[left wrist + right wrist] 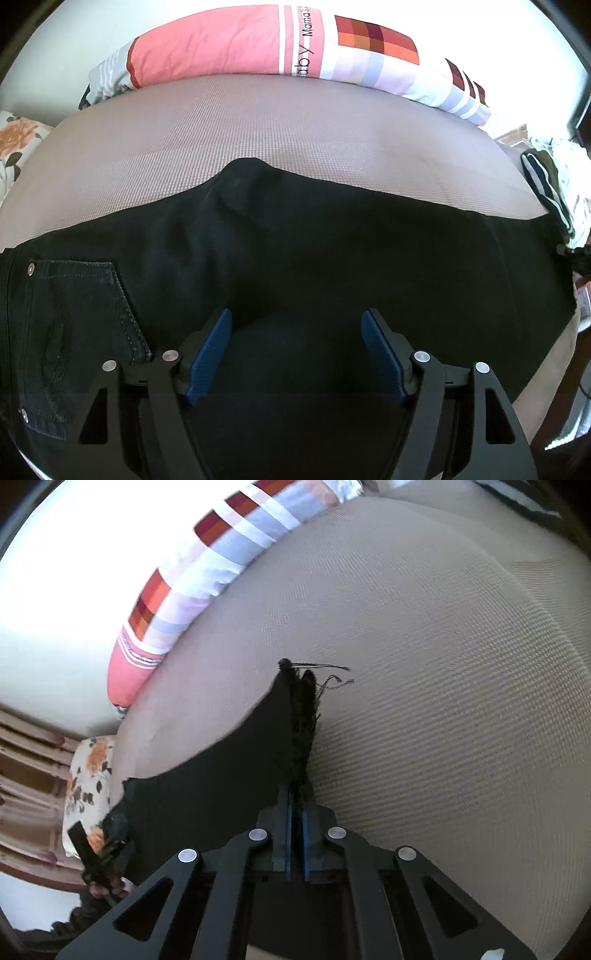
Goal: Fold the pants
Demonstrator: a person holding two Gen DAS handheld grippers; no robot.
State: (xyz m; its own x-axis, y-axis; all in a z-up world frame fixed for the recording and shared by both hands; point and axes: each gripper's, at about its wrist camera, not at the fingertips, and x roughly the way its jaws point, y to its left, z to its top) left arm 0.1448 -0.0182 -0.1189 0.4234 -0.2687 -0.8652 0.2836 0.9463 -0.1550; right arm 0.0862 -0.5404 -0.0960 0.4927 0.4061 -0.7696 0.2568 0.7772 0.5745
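Blue pads of the right gripper (296, 805) sit clenched on the frayed hem (304, 716) of the black pants (295, 258), loose threads trailing off its far end. Those pants lie spread flat across the tan mattress (424, 664), a stitched back pocket (74, 317) at the left near the waist, with a striped pillow (258, 44) along the far edge. Over the mid-leg, the left gripper (296, 321) hangs with its jaws apart, nothing between them. It looks like the start of a fold, the leg end just seized. Next, I'd guess, the hem must be lifted and carried leftward toward the waist, while the free gripper pins or pinches cloth so the fold lands square.
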